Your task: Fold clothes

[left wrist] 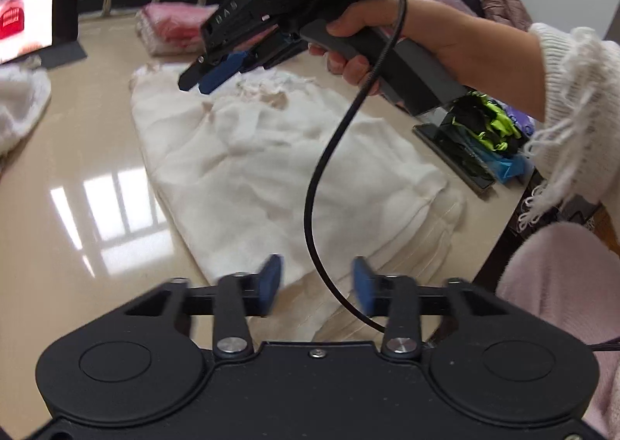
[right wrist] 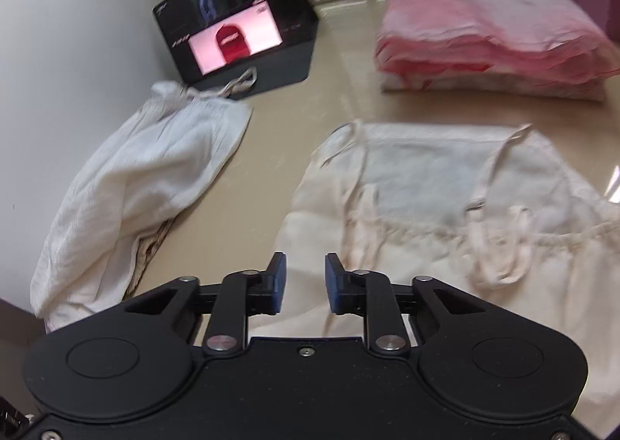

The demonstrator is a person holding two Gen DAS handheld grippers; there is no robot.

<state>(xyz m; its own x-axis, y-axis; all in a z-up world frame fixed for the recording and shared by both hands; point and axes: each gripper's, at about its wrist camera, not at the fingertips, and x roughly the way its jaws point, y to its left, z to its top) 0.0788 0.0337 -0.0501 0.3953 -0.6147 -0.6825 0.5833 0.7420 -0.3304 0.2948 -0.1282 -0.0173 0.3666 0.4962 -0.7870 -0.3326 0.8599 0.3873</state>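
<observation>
Both grippers' fingers, left (left wrist: 316,287) and right (right wrist: 306,283), apparently hover parted, empty, above the cream dress (right wrist: 445,215).

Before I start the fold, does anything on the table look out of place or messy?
Mostly tidy. The cream camisole lies flat, but one thin strap is looped loose across its front instead of lying straight. A second white garment sits crumpled by the wall, unfolded. The pink stack looks neatly folded. Nothing is spilled or torn.
</observation>
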